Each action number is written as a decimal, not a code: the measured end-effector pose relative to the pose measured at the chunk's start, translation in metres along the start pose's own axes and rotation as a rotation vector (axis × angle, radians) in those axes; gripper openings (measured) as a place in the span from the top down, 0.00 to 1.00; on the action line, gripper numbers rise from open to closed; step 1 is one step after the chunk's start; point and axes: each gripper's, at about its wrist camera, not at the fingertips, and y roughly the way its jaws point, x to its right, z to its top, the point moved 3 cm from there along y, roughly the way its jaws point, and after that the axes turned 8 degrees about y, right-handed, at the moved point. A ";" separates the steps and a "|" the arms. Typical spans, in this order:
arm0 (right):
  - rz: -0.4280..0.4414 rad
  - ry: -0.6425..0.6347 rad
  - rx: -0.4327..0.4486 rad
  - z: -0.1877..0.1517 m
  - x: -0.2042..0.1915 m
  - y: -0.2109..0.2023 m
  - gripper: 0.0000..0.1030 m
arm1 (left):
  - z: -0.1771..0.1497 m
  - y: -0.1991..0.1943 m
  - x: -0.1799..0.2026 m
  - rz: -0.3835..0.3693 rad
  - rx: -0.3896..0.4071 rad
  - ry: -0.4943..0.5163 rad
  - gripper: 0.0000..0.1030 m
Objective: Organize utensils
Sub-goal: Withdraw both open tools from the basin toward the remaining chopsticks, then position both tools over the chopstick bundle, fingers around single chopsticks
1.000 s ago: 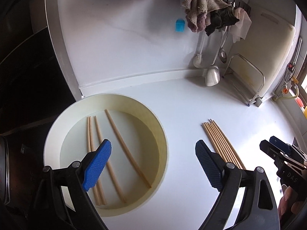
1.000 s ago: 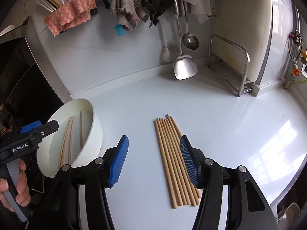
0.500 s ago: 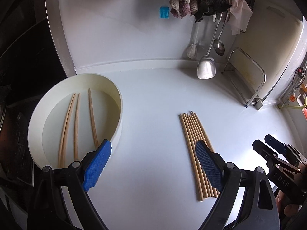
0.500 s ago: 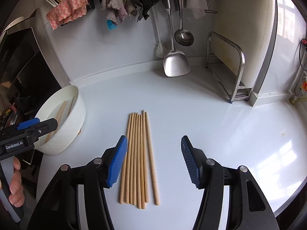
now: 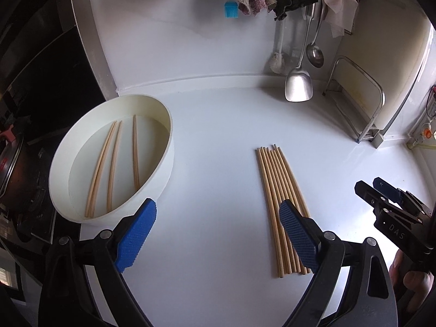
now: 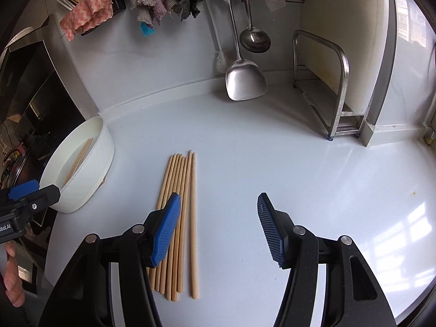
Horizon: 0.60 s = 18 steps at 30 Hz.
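Several wooden chopsticks (image 5: pixel 278 190) lie side by side on the white counter; they also show in the right wrist view (image 6: pixel 177 204). A round white basin (image 5: pixel 163 169) at the left holds three more chopsticks (image 5: pixel 114 160); the basin shows in the right wrist view (image 6: pixel 92 171) too. My left gripper (image 5: pixel 218 234) is open and empty, above the counter between basin and bundle. My right gripper (image 6: pixel 218 231) is open and empty, just right of the bundle, its left finger over the bundle's near part.
A steel spatula (image 6: pixel 245 81) and a ladle (image 6: pixel 254 41) hang at the back wall with cloths (image 6: pixel 163 2). A metal rack (image 6: pixel 329 90) with a cutting board stands at the back right. A dark stove (image 5: pixel 32 109) lies left of the basin.
Both views have swung: the left gripper has left the basin and moved right toward the bundle; the right gripper has shifted right, so the bundle now lies under its left finger.
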 end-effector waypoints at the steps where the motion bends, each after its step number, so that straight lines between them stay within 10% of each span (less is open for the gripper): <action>1: -0.006 0.013 0.000 -0.002 0.002 0.003 0.43 | 0.000 0.004 0.002 0.008 0.001 0.011 0.13; 18: -0.048 -0.061 -0.035 -0.040 -0.013 0.069 0.43 | -0.017 0.070 0.022 -0.066 0.031 -0.031 0.13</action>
